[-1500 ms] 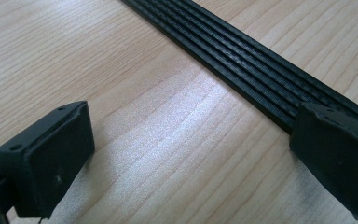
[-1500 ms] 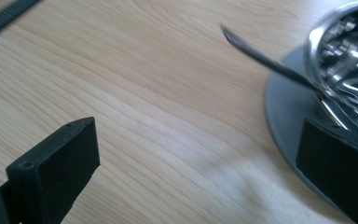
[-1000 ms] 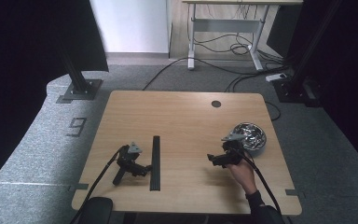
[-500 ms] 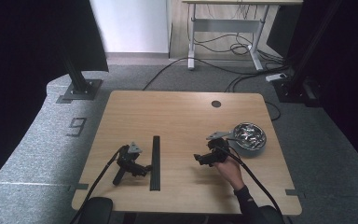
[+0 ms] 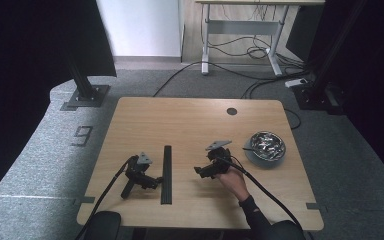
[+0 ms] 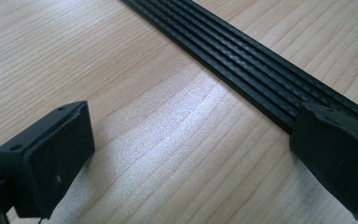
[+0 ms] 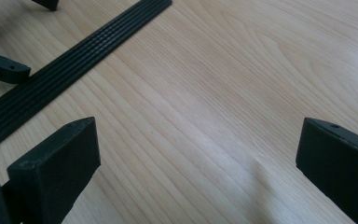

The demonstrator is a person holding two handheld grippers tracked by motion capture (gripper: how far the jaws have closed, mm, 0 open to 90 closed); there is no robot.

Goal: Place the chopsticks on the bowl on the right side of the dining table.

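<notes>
Item: ribbed black strip [image 5: 166, 174], lying flat on the wooden table [image 5: 190, 120], running from near your edge away toward the middle, between your two grippers.

Left gripper [image 5: 156, 181]: resting on the table with no hand on it, jaws spread wide and empty. In the left gripper view the strip [image 6: 242, 60] passes just under the far jaw, so that jaw sits at or over its edge. Risk: if you nudge this gripper or tug its cable, the jaw could drag the strip askew.

Right gripper [image 5: 198, 172]: held in your right hand [image 5: 232, 181], jaws released and empty, pointing toward the strip across bare wood; the right gripper view shows the strip [image 7: 70, 70] well ahead. Risk: the strip is low and flat, so jaws coming in too high may close on nothing, and too steep may scrape the table and push it into the left gripper.

Metal bowl [image 5: 265, 146]: behind your right hand, near the table's right side. Risk: the trailing cable could catch it as you reach across.
</notes>
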